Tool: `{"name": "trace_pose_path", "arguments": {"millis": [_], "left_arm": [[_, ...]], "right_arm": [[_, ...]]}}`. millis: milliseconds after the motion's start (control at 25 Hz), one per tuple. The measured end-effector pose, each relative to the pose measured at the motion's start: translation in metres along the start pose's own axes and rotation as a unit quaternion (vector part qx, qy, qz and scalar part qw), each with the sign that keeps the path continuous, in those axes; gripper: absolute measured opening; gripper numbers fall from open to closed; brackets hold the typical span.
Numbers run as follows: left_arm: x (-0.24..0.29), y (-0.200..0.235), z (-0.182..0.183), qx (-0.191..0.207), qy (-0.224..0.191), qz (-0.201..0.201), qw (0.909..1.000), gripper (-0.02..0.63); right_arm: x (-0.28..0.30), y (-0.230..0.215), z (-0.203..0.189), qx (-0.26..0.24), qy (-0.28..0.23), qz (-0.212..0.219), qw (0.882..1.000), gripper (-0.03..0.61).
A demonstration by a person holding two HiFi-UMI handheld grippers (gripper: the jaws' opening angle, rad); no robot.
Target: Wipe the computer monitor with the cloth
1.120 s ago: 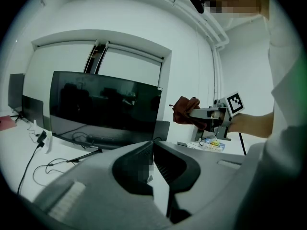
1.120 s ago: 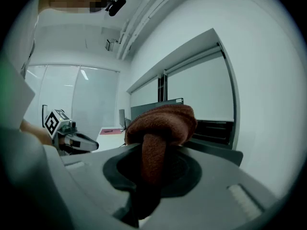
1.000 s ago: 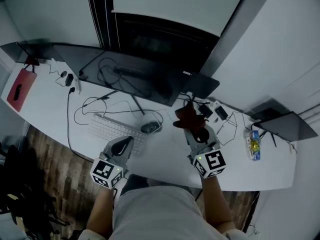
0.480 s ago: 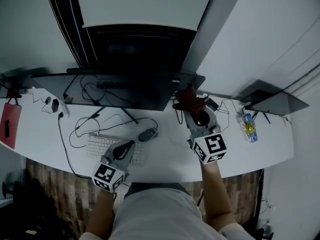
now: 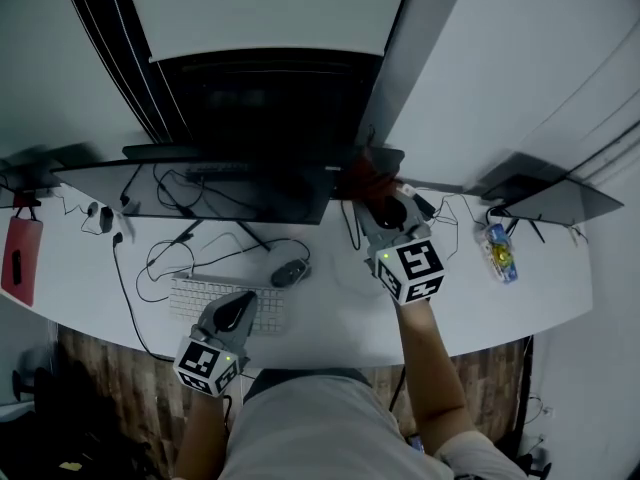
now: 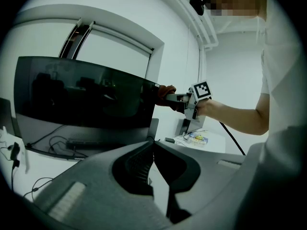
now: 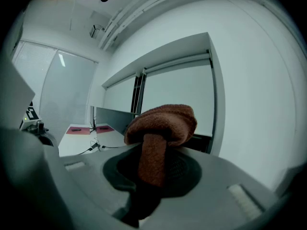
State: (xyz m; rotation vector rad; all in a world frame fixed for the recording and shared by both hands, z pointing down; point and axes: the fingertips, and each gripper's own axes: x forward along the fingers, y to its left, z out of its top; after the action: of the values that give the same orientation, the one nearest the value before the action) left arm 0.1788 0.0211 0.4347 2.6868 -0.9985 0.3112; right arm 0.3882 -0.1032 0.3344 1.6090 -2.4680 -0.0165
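A wide dark monitor (image 5: pixel 200 188) stands on the white desk (image 5: pixel 470 298); the left gripper view shows its black screen (image 6: pixel 81 95) too. My right gripper (image 5: pixel 372 196) is shut on a rust-brown cloth (image 5: pixel 362 176), held at the monitor's upper right corner. In the right gripper view the cloth (image 7: pixel 160 123) bulges out above the jaws of the right gripper (image 7: pixel 153 150). The left gripper view shows that cloth (image 6: pixel 165 91) touching the screen's right edge. My left gripper (image 5: pixel 236 312) hovers shut and empty over the keyboard; its jaws meet in its own view (image 6: pixel 153 145).
A white keyboard (image 5: pixel 205 296), a mouse (image 5: pixel 290 271) and loose cables (image 5: pixel 170 253) lie in front of the monitor. A red pad (image 5: pixel 18 253) sits far left. A blue and yellow packet (image 5: pixel 499 253) and a second dark screen (image 5: pixel 555 196) are at the right.
My right gripper has carried the cloth up and away from me to the monitor's right corner. The left gripper has drifted slightly back toward the desk's front edge.
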Motion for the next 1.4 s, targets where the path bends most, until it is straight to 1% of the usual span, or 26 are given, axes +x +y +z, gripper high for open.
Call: {"name": "trace_pose_path", "arguments": {"millis": [240, 520, 720, 960, 1160, 1400], "left_arm": [[-0.001, 0.0, -0.005, -0.012, 0.007, 0.035, 0.9993, 0.011], [0.001, -0.005, -0.012, -0.018, 0.018, 0.069, 0.9973, 0.01], [0.001, -0.011, -0.019, -0.027, 0.022, 0.092, 0.9952, 0.009], [0.003, -0.016, -0.033, -0.044, 0.033, 0.103, 0.9932, 0.01], [0.003, -0.006, -0.04, -0.057, 0.034, 0.116, 0.991, 0.011], [0.002, 0.003, -0.049, -0.063, 0.041, 0.115, 0.9905, 0.011]], "right_arm": [[0.02, 0.004, 0.008, -0.029, -0.006, 0.034, 0.999, 0.08], [0.026, 0.005, 0.011, -0.105, 0.005, 0.044, 0.994, 0.08], [0.03, 0.01, -0.003, -0.148, 0.027, 0.051, 0.987, 0.08], [0.034, 0.01, -0.038, -0.154, 0.061, 0.053, 0.985, 0.079], [0.04, 0.015, -0.065, -0.154, 0.084, 0.059, 0.983, 0.08], [0.046, 0.022, -0.103, -0.149, 0.119, 0.063, 0.98, 0.08]]}}
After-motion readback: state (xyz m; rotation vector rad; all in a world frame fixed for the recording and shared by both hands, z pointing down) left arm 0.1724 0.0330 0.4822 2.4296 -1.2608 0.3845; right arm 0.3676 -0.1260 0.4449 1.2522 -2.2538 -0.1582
